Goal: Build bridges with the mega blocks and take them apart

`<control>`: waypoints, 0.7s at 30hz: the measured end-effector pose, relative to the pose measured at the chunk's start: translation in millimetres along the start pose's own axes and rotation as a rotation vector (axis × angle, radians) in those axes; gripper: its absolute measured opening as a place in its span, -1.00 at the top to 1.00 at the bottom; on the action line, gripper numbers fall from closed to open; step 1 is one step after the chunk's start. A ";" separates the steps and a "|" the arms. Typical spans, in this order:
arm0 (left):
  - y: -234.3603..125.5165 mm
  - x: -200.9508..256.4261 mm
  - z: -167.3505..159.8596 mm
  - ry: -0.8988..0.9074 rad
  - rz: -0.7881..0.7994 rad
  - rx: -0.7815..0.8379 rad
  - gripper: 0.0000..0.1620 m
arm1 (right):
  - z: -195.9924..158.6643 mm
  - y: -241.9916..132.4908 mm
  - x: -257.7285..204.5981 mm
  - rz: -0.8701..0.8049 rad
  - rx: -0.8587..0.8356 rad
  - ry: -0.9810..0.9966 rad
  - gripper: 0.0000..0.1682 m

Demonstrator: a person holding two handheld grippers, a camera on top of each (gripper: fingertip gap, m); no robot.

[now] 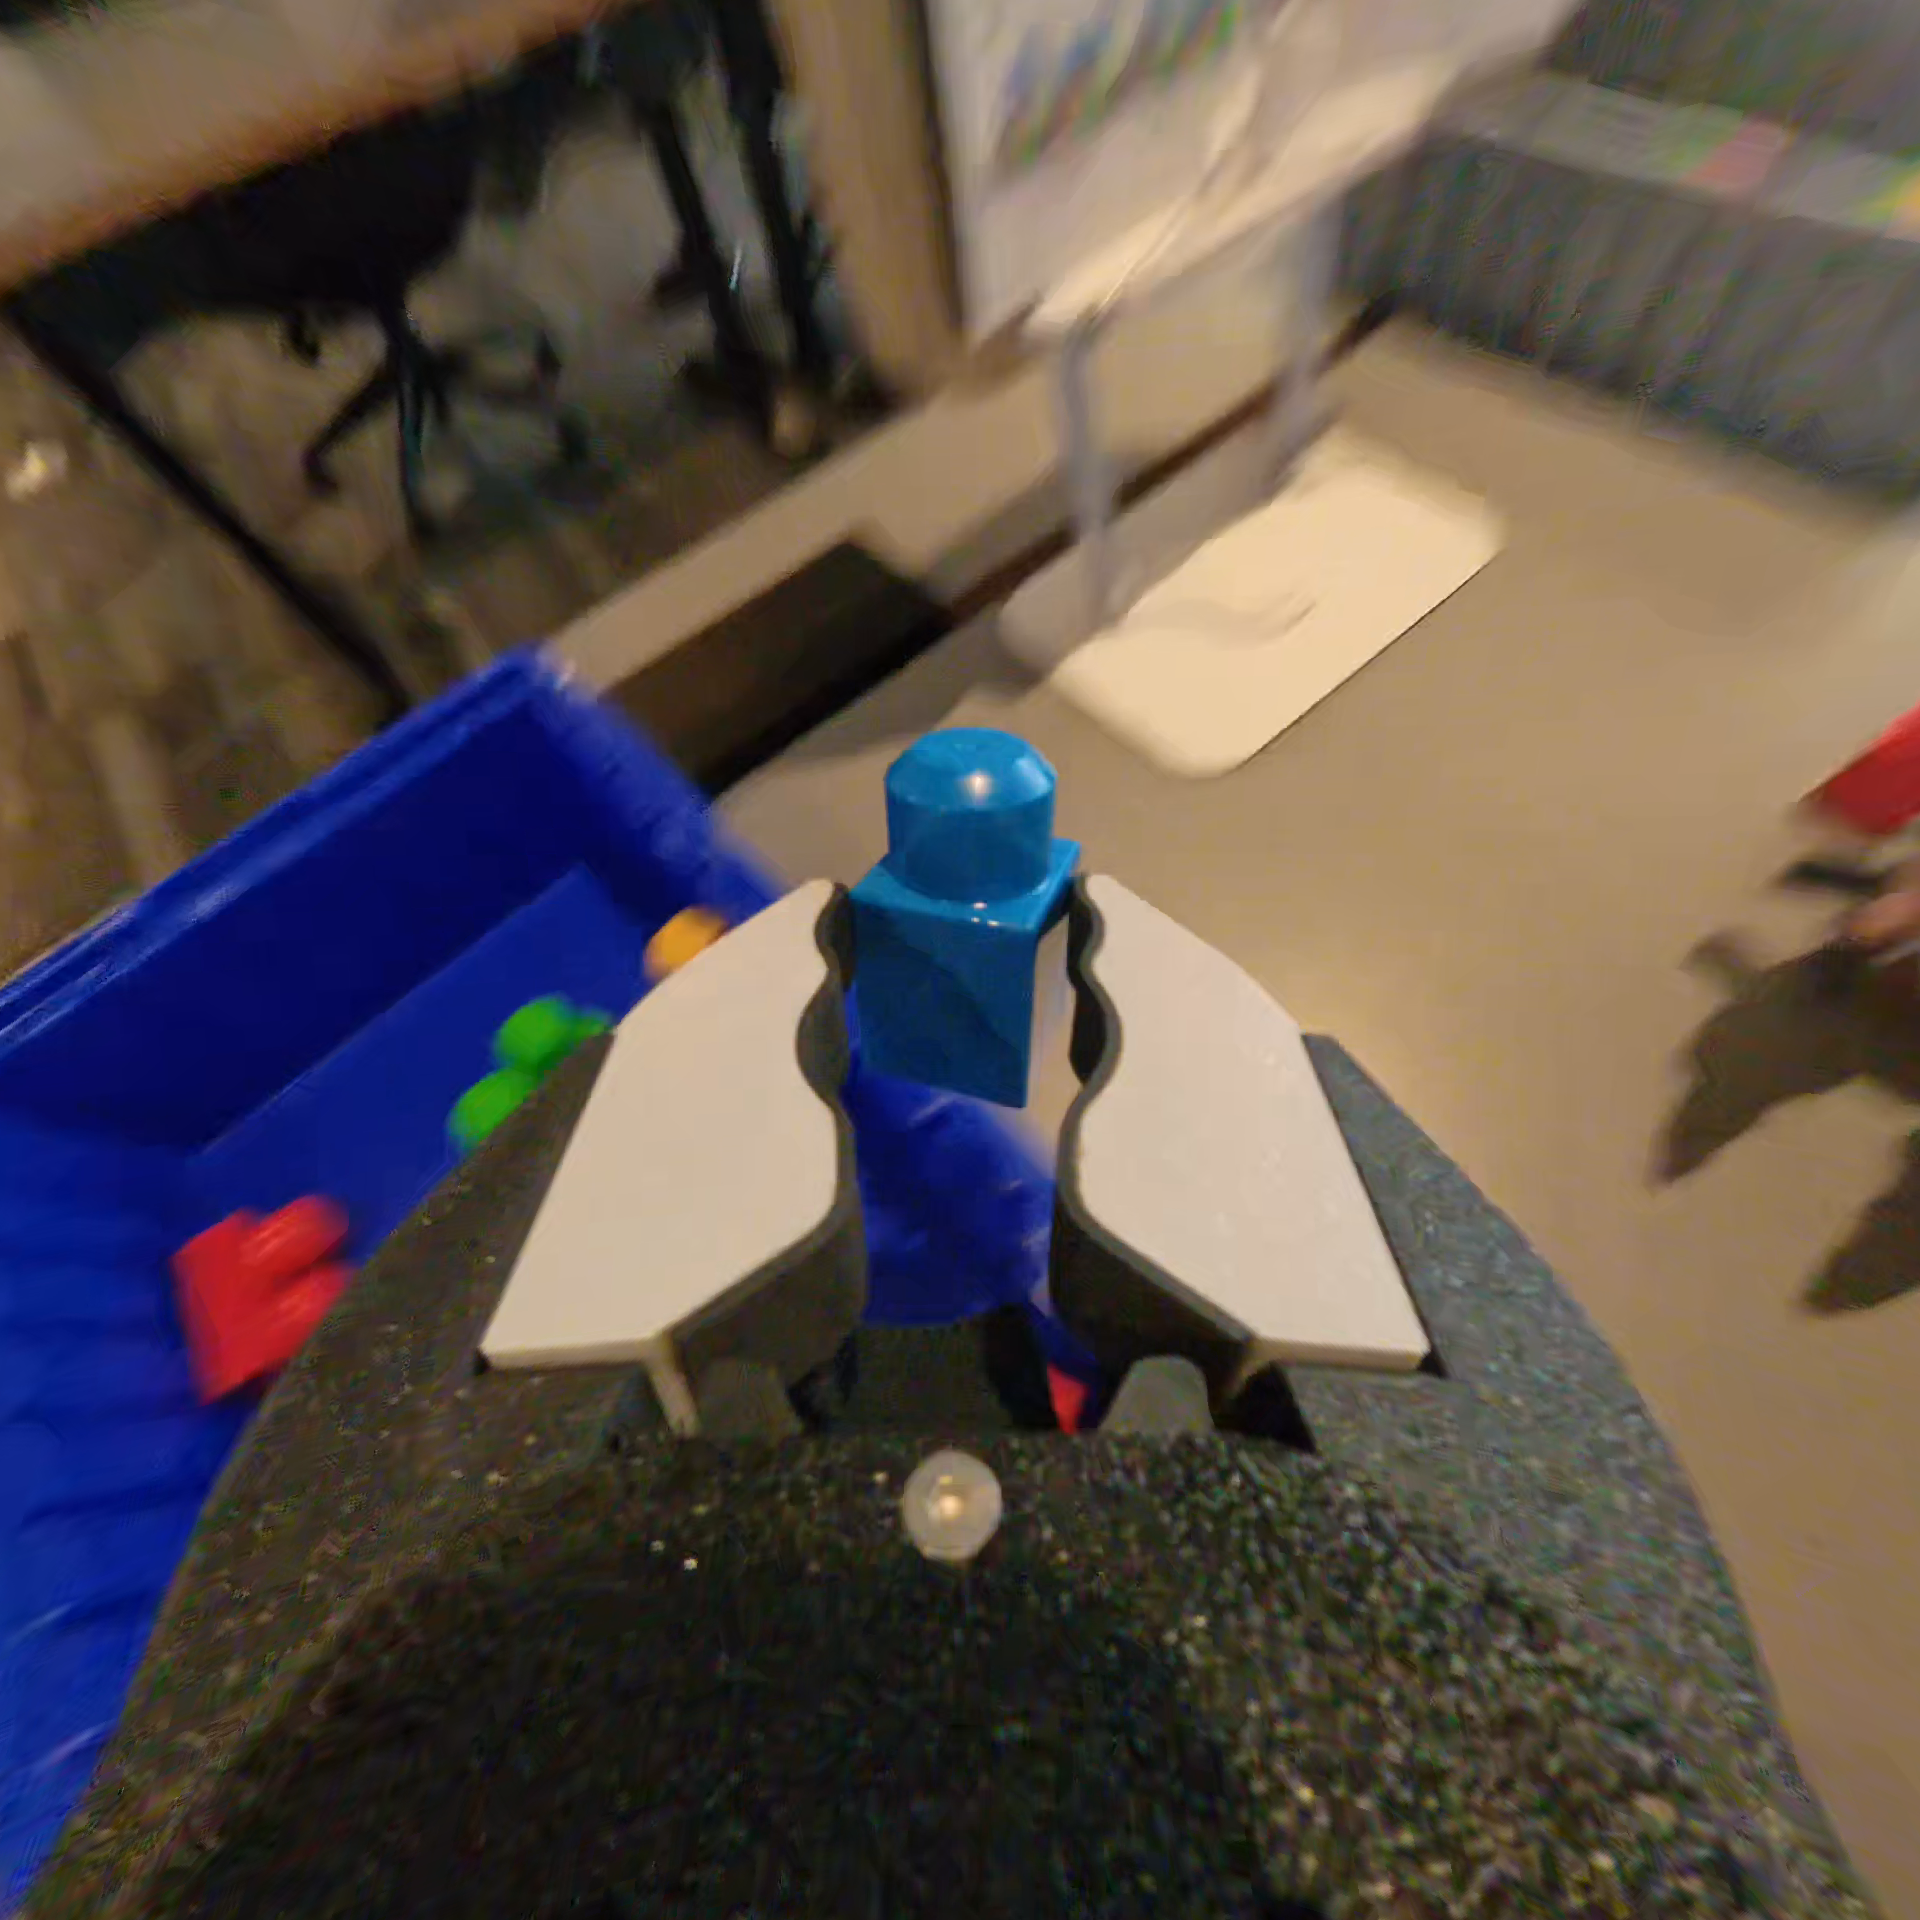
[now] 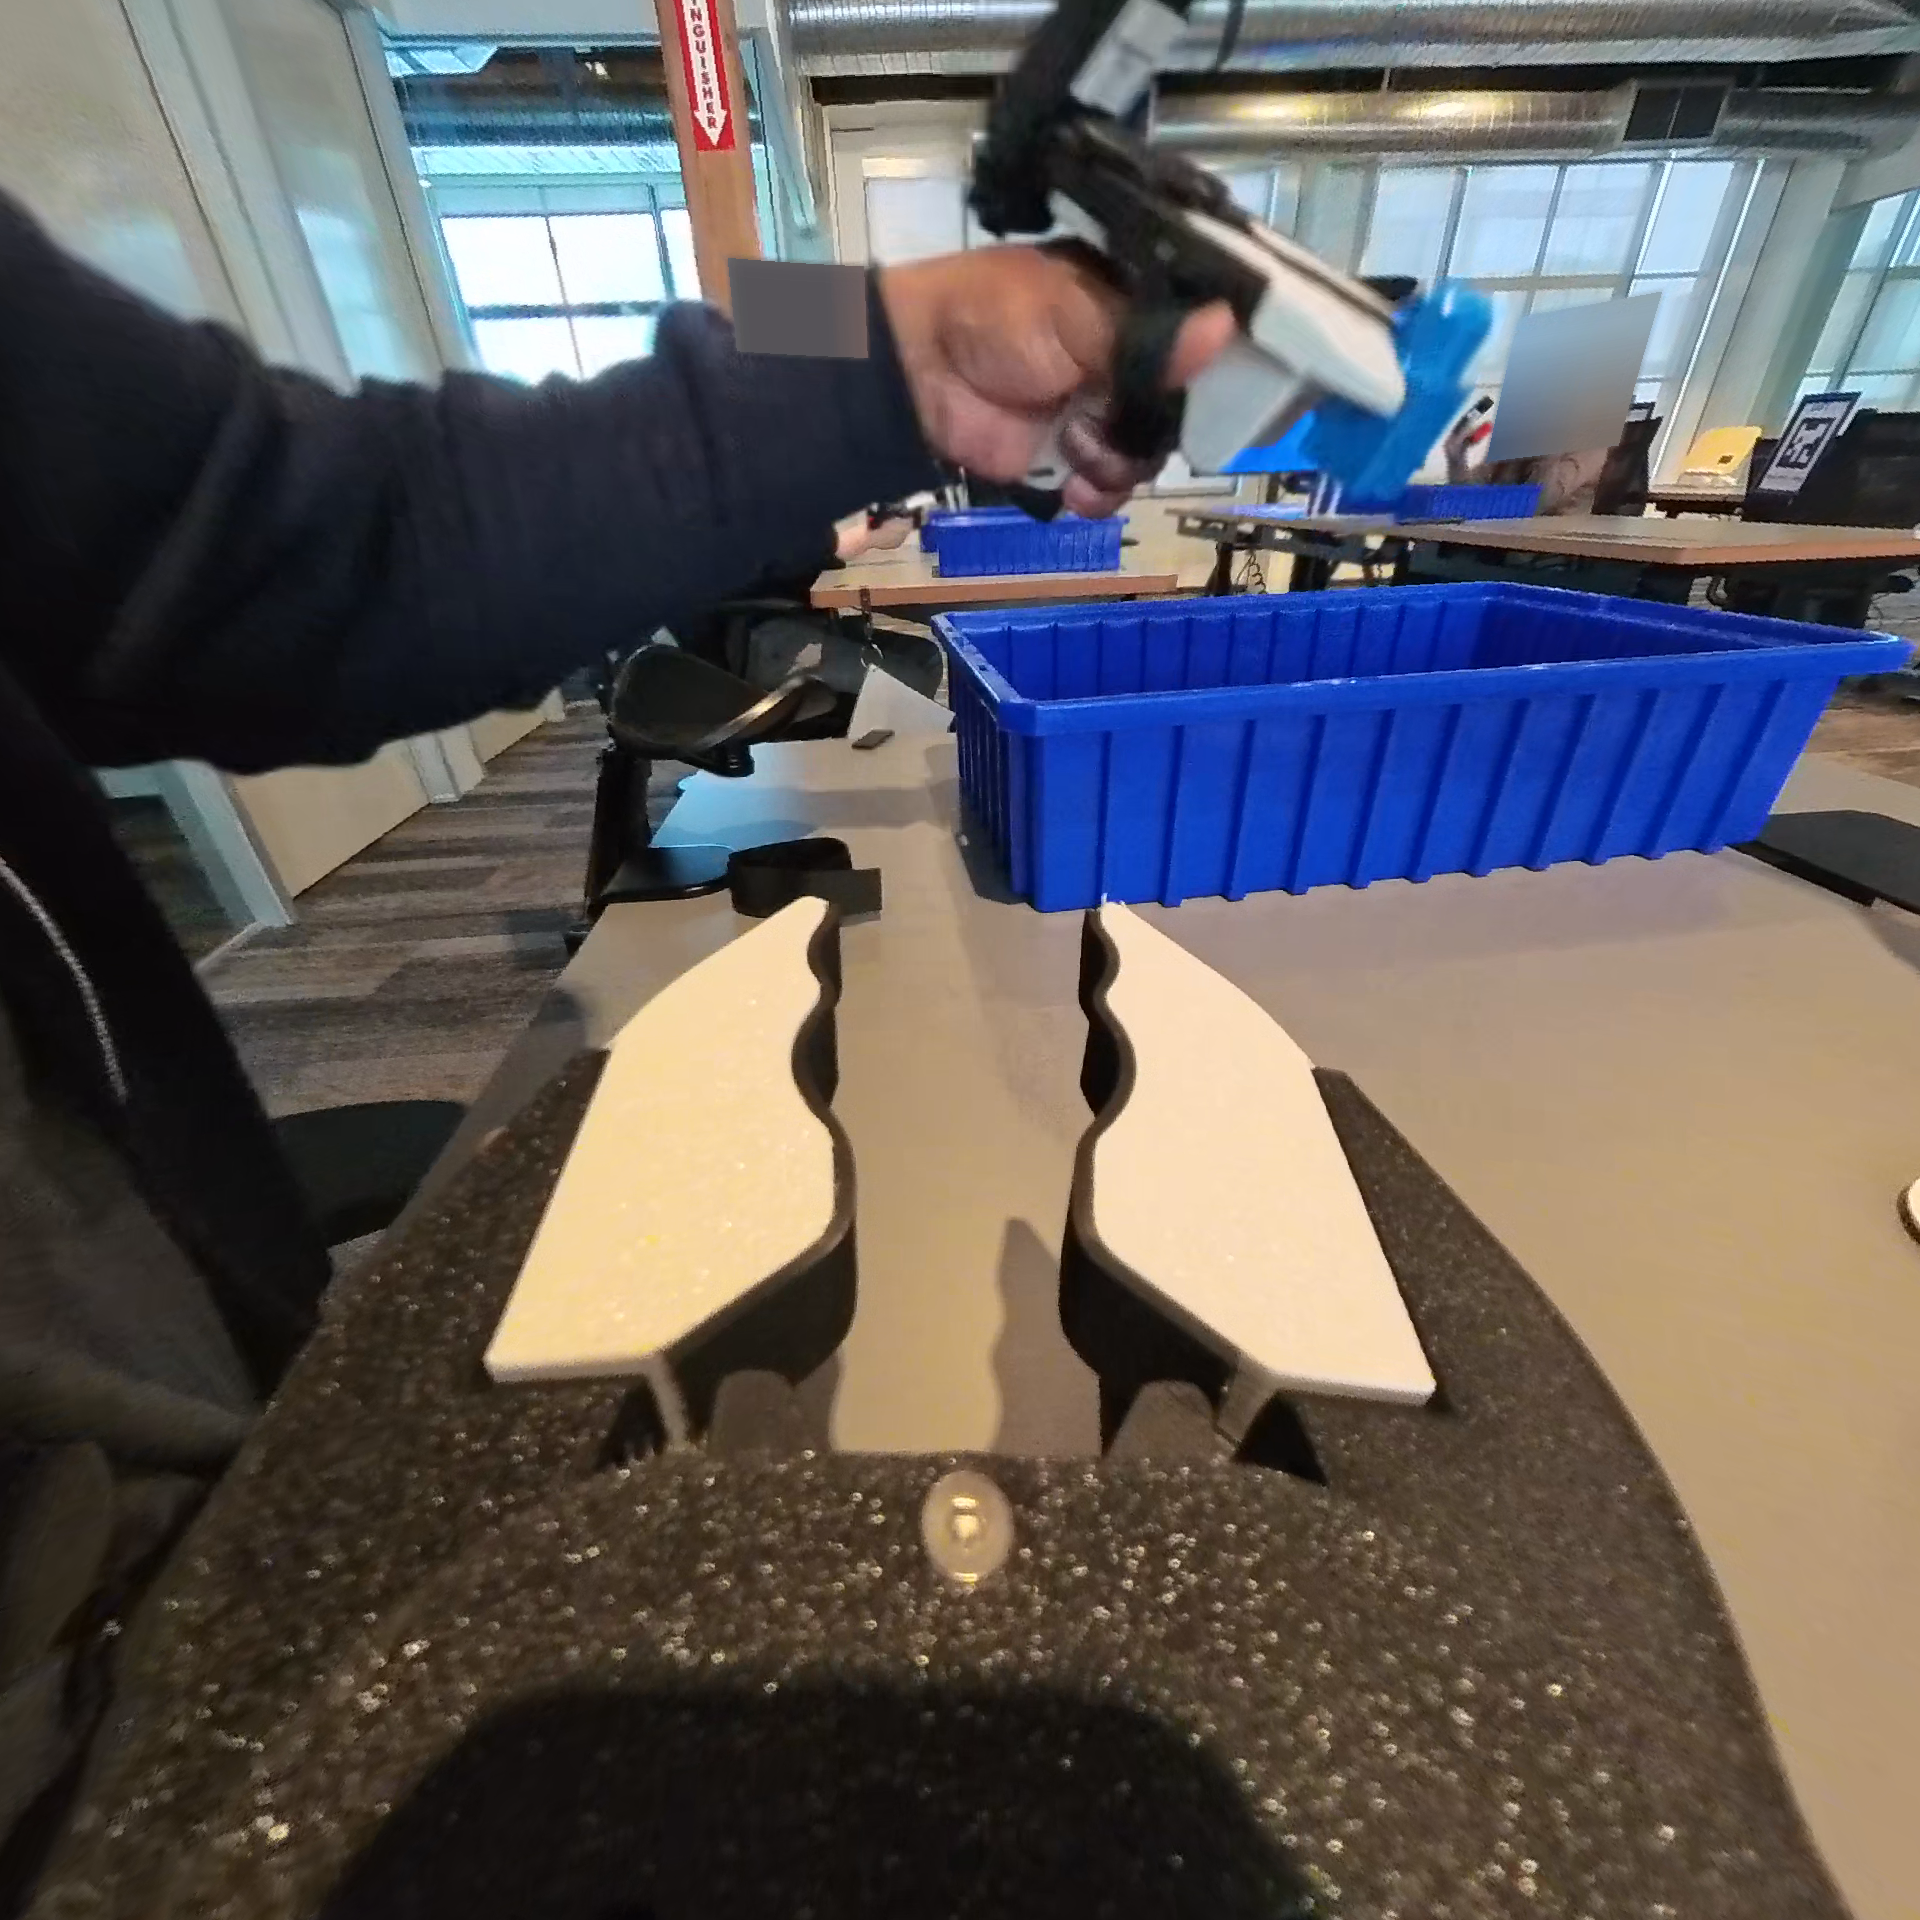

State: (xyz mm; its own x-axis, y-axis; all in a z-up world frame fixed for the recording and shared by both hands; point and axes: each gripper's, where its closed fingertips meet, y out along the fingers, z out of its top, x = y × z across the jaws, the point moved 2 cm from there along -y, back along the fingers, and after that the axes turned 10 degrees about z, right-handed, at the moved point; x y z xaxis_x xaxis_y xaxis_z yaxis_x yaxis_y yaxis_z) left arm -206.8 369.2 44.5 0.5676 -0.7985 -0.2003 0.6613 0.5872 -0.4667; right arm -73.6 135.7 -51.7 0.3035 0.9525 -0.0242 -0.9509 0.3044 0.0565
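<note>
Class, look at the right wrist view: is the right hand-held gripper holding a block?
No. The right hand-held gripper is open with only bare grey table showing between its fingers.

Blue one-stud block (image 1: 951, 961) upright between jaws, above blue bin (image 1: 343, 935).

1. A blue bin (image 2: 1382, 748) sits on the grey table (image 2: 1558, 1091), and everything else is placed from it.
2. Just in front of the bin's near wall, the right gripper (image 2: 956, 914) hangs over bare tabletop, its two white fingers (image 2: 696, 1132) spread apart with nothing between them.
3. Above the bin, toward its left end, a person's hand (image 2: 1018, 374) grips the left gripper (image 2: 1392, 384), which is blurred.
4. At that gripper's tip is a blue block (image 2: 1423, 395).
5. A dark sleeve (image 2: 416, 520) stretches away left of the bin.
</note>
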 end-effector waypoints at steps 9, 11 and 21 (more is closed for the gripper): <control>35.1 180.1 21.3 -0.226 -0.075 0.469 0.52 | 10.6 -16.6 -5.4 -0.052 0.054 0.026 0.48; 52.7 198.5 10.8 -0.252 -0.091 0.488 0.52 | 12.4 -30.7 -9.6 -0.083 0.038 0.007 0.48; 89.6 253.2 -19.7 -0.008 -0.123 0.457 0.52 | 32.0 -141.3 -22.7 -0.285 -0.191 -0.195 0.42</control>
State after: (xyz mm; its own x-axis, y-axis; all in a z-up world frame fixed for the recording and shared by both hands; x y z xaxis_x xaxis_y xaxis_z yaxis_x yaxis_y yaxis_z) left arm -13.5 217.0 -65.0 0.4740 -0.8658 -0.1601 0.8709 0.4878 -0.0596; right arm 55.9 71.2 -27.2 0.5451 0.8190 0.1794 -0.8156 0.5676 -0.1127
